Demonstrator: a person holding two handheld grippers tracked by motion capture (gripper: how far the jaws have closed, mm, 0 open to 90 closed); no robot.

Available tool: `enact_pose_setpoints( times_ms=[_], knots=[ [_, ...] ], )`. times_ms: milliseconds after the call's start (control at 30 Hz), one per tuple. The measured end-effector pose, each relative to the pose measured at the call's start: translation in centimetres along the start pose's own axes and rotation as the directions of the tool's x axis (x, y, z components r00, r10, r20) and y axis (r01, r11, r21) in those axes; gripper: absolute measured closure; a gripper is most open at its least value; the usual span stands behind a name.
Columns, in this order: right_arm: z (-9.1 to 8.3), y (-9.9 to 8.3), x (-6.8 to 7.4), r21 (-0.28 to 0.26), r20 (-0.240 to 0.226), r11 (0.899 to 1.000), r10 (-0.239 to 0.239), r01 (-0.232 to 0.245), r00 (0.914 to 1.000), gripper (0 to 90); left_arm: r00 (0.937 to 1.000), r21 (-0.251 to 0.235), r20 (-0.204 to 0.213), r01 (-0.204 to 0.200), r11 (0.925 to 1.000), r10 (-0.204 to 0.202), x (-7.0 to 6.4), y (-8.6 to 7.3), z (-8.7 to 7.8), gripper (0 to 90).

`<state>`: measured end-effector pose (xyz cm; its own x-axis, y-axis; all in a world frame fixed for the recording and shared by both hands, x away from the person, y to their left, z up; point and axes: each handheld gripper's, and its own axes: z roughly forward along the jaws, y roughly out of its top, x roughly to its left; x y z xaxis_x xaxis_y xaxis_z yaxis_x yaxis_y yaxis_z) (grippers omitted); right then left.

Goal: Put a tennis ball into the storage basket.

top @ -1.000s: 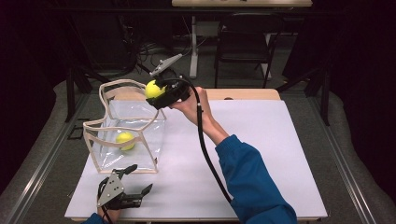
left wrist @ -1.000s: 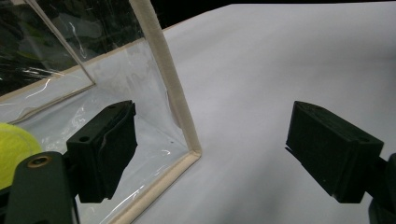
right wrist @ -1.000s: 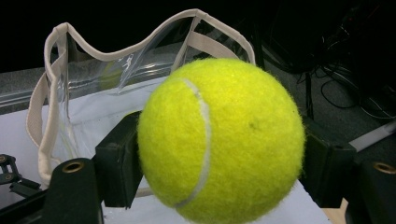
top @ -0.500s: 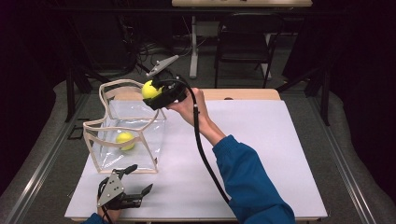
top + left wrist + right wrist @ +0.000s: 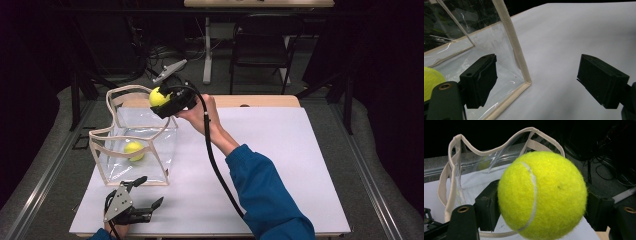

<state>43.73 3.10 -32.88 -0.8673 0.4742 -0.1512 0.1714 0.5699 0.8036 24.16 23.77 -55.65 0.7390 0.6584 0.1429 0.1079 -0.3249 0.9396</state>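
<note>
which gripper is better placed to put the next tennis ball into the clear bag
Right. The right gripper already clamps a tennis ball above the clear bag. The left gripper sits open and empty on the table in front of it.

Fuzzy felt on the tennis ball (image 5: pixel 541 195), matt yellow nap with a smooth pale seam curving across it, pinched between matt black plastic jaws of the right gripper (image 5: pixel 167 102). Just below it, the bag (image 5: pixel 135 145): clear glossy plastic film, wrinkled and catching glare, edged in a woven beige cloth trim. A second fuzzy ball (image 5: pixel 134 150) shows through the film. Beside the bag, the left gripper (image 5: pixel 145 192) has matt black blocks with brassy metal screw heads, over a smooth, matt white table cover (image 5: pixel 280 165).
</note>
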Motion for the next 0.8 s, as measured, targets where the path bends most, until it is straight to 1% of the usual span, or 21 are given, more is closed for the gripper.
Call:
enact_pose_setpoints(
  times_ms=[300,800],
  knots=[
    [0.2,0.2,0.3,0.005,-0.003,1.000,-0.011,0.011,0.9999,25.8,1.0000,0.001,0.001,0.001,1.0000,-0.001,0.0,0.0,0.0,16.0],
    [1.1,0.5,0.9,0.017,-0.031,1.000,-0.023,0.024,0.9993,25.9,1.0000,0.001,0.002,0.000,1.0000,0.000,0.0,0.0,0.0,16.1]
  ],
)
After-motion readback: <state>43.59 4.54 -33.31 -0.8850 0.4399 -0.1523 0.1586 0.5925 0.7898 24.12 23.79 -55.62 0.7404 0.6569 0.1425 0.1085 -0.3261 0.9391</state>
